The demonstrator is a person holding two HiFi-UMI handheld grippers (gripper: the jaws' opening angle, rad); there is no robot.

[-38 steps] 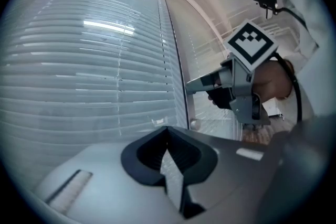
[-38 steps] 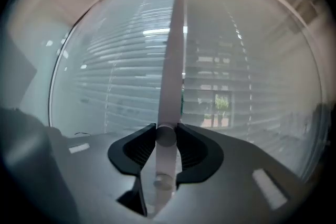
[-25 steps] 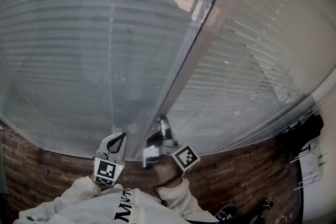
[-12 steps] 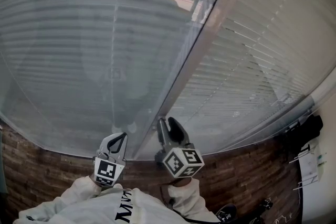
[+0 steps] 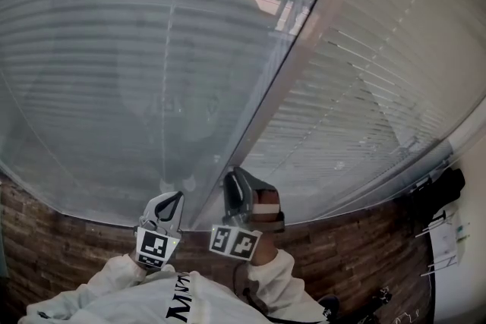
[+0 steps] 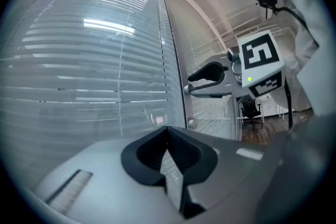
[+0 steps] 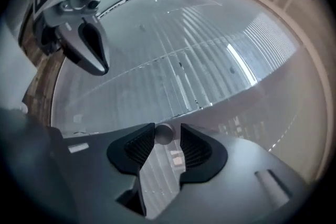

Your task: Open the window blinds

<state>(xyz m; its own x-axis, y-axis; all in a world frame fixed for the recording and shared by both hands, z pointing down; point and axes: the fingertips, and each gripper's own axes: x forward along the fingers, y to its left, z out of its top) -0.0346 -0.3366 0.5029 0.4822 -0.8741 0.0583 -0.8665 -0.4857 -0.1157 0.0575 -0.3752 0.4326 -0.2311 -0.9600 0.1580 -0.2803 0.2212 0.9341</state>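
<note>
Step in hand: turning the slats with the wand, and by my reading we're between twists, the grip let go for a fresh bite.
Blinds (image 5: 114,72): down over both panes, left and right of the window post (image 5: 304,34). The slats are only part turned, and a little greenery shows through at the far top.
Wand (image 7: 164,134): hanging beside the post, its round end right between the right pads.
Right hand-held gripper (image 5: 237,177): low in the middle, up near the post, jaws opening. The wand end sits against one pad with a sliver of gap at the other, so it isn't pinched.
Left hand-held gripper (image 5: 173,199): just left of the right one, pressed together on nothing, waiting near the blind.
Next move: close squarely on the wand a touch above its end, then roll the wrist again.
Risk: it looks a thin, smooth rod, so a light pinch will likely slip round it instead of turning it.
</note>
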